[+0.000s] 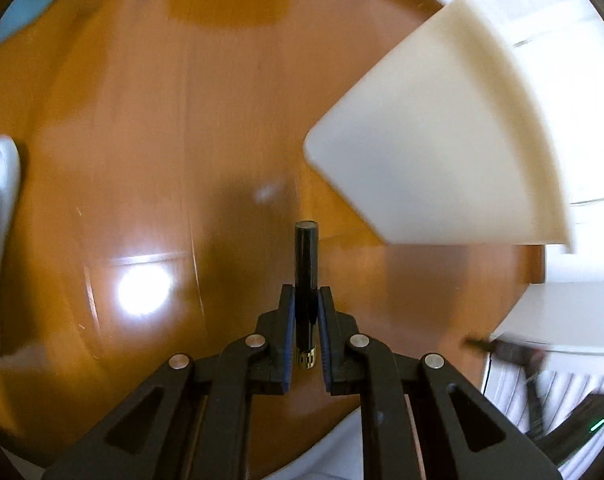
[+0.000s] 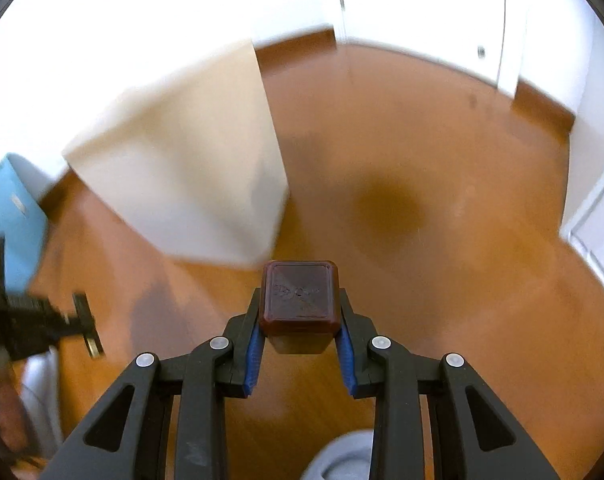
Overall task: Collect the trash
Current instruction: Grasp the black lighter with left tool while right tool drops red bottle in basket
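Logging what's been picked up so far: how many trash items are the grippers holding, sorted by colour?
Black: 1, a slim tube in the left gripper
Dark red: 1, a square-bottomed bottle in the right gripper
Total: 2

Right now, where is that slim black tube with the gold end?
The slim black tube is clamped upright in the left gripper, above the wooden floor, left of the cream bin.
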`<state>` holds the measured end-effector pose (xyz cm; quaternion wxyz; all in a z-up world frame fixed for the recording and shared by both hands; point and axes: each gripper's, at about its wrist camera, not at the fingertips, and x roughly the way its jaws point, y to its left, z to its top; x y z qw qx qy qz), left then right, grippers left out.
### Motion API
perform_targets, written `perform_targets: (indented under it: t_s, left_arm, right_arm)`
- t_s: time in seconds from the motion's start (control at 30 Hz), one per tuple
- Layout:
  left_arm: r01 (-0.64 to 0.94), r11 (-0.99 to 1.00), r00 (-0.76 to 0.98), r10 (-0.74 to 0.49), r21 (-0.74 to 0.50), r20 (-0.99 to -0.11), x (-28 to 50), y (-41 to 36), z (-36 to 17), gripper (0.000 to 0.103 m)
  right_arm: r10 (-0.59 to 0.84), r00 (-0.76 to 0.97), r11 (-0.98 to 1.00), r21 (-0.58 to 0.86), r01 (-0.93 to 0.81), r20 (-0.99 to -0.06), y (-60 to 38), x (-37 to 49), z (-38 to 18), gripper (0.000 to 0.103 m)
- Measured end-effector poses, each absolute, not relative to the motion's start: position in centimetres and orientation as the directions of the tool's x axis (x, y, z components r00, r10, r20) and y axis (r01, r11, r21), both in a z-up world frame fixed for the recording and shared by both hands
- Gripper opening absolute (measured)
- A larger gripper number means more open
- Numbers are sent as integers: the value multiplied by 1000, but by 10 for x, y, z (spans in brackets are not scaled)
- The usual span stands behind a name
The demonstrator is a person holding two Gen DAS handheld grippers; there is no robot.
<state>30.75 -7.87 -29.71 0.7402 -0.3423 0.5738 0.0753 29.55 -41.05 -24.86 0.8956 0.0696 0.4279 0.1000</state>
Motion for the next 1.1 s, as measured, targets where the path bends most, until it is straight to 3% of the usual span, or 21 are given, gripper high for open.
perform_targets:
  t_s: [0.17, 0.23, 0.37, 0.47, 0.57, 0.7, 0.83, 0.93, 0.97, 1.0, 1.1]
  left_arm:
    - [-416, 807, 413, -242, -419, -878, 300, -73, -245, 10]
    - [-404, 815, 429, -231, -414, -873, 291, -68, -244, 10]
    - [-397, 824, 428, -224, -405, -876, 281, -60, -243, 10]
    - [-402, 825, 424, -217, -398, -879, 283, -59, -250, 10]
    - [-406, 820, 417, -226, -403, -880, 283, -59, -253, 10]
    - [-393, 832, 427, -213, -393, -879, 280, -57, -245, 10]
    - [-396, 832, 440, -199, -388, -876, 278, -50, -242, 10]
    - [-394, 833, 446, -196, -388, -873, 279, -48, -238, 10]
    - [-387, 837, 454, -191, -386, -870, 280, -48, -234, 10]
    - [-377, 844, 466, -184, -382, -865, 283, -50, -229, 10]
    - [-321, 868, 523, -172, -380, -835, 293, -54, -201, 10]
  right_arm:
    - [328, 777, 945, 192, -266, -538, -398, 340, -126, 32]
    - [405, 740, 913, 195, -358, -537, -381, 379, -101, 32]
    - [453, 529, 848, 162, -505, -718, -327, 465, -124, 32]
    - [322, 281, 765, 73, -640, -904, -268, 517, -182, 32]
    - [226, 159, 690, 43, -722, -961, -227, 533, -217, 32]
    - [221, 56, 665, 109, -739, -974, -194, 541, -243, 32]
    - [90, 29, 662, 38, -749, -996, -185, 539, -276, 34]
    - [77, 21, 685, 37, -728, -997, -189, 548, -280, 47]
    - [82, 41, 696, 28, -717, -996, -191, 550, -276, 63]
    - [97, 75, 710, 16, -704, -992, -195, 551, -269, 72]
    - [168, 187, 763, 7, -647, -968, -213, 550, -235, 73]
